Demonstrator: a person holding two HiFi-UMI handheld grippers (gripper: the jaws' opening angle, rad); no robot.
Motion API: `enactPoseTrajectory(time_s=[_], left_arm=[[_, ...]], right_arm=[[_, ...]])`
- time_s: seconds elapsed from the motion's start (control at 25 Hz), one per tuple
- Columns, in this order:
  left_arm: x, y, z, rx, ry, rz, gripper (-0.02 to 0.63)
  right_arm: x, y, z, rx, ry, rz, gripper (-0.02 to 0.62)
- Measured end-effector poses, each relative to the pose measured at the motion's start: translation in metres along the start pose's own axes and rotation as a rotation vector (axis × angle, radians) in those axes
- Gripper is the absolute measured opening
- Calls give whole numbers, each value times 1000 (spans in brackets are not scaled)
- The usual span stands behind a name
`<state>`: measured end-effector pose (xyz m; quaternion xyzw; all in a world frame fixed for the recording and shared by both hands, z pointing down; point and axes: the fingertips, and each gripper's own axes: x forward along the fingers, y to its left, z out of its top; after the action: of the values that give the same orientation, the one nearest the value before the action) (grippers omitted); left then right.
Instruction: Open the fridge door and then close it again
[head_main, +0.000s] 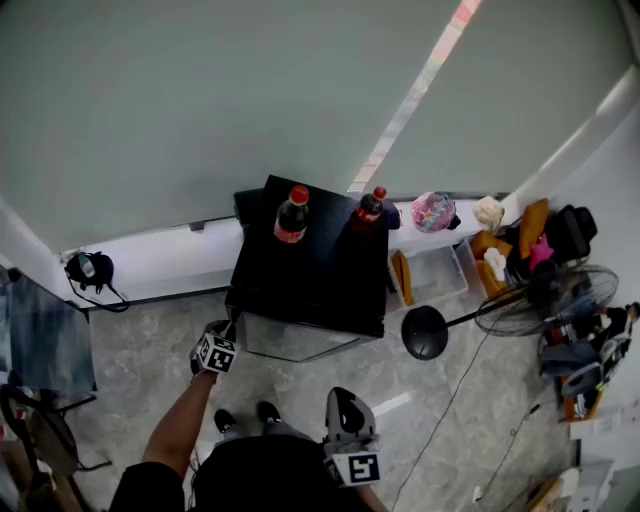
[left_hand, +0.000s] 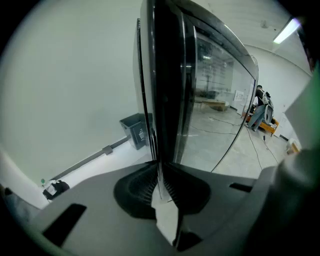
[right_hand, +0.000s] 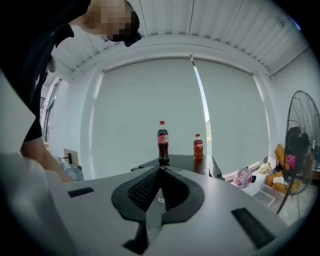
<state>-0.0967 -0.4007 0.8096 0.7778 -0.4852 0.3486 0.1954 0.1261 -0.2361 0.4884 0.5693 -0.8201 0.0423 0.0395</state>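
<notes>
Black fridge (head_main: 322, 275) under two cola bottles (head_main: 291, 220)

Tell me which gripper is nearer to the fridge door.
Left. The left gripper is shut on the edge of the fridge door; the right gripper hangs apart from it.

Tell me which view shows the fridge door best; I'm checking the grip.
The left gripper view: the fridge door fills it, its edge pinched in the left gripper. The head view shows it ajar from above. The right gripper view shows only the fridge top.
</notes>
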Motion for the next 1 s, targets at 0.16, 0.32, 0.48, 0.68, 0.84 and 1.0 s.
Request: enactPoseTrajectory(time_s=[0.16,0.32,0.48,0.68,0.84,1.0], left_arm=[[5,1,4,4,1,-6,40],[6,1,5,10,-11,-8,40],[-2,-1,5,-2,-8,15,38],[-41,-6,-2,-52,-94,33,9],[-117,-9,7,-111,-223,42,8],[-207,-10,13,-202,-390,65,6]], right_arm=[[-3,-5,0,0,-1,-26,9],[-4,-4,-2,-1,3,-31,9],[-2,1,-1,7,2,-7,9],[8,15,2,6,-25,55,9],[15,28,1,9,-25,98,9],[20,41,3,17,-54,140,9]])
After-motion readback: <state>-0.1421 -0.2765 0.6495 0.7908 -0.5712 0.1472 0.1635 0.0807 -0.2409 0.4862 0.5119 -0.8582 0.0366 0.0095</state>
